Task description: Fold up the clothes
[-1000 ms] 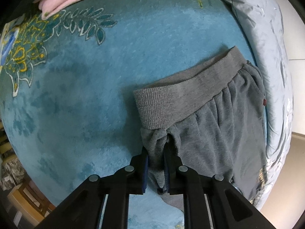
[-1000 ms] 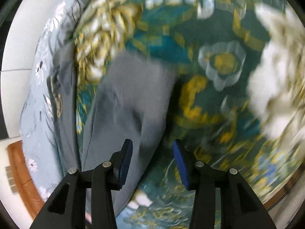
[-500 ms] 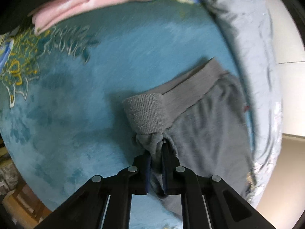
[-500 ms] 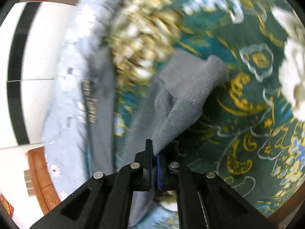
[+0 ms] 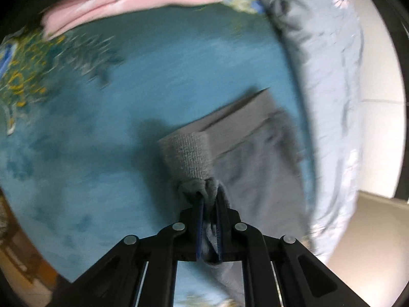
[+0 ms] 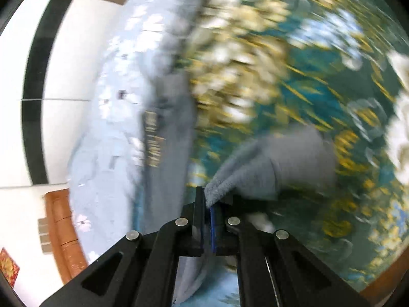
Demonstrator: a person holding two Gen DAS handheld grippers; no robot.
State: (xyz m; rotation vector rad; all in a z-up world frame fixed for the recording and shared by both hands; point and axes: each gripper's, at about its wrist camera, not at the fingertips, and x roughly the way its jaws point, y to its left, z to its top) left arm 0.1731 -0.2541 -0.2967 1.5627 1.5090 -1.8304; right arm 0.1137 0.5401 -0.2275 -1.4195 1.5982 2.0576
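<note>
A pair of grey sweatpants (image 5: pixel 258 158) lies on a teal floral blanket (image 5: pixel 107 133). My left gripper (image 5: pixel 209 199) is shut on a bunch of grey fabric just below the ribbed waistband (image 5: pixel 189 153), which is pulled up off the blanket. In the right wrist view, my right gripper (image 6: pixel 207 199) is shut on the edge of a grey trouser leg (image 6: pixel 278 163), lifted above the blanket (image 6: pixel 306 81). The other leg, with gold lettering (image 6: pixel 163 138), lies along the blanket's edge. Both views are blurred by motion.
A folded pink garment (image 5: pixel 122 2) lies at the blanket's far edge. A pale blue flowered bedsheet (image 5: pixel 329 81) hangs over the bed's side, with white floor tiles (image 6: pixel 76 76) and a brown wooden piece (image 6: pixel 61 230) beyond.
The right gripper's jaws closed on the trouser leg and lifted it. The left gripper tightened on the fabric by the waistband and raised it, folding the waistband corner upward.
</note>
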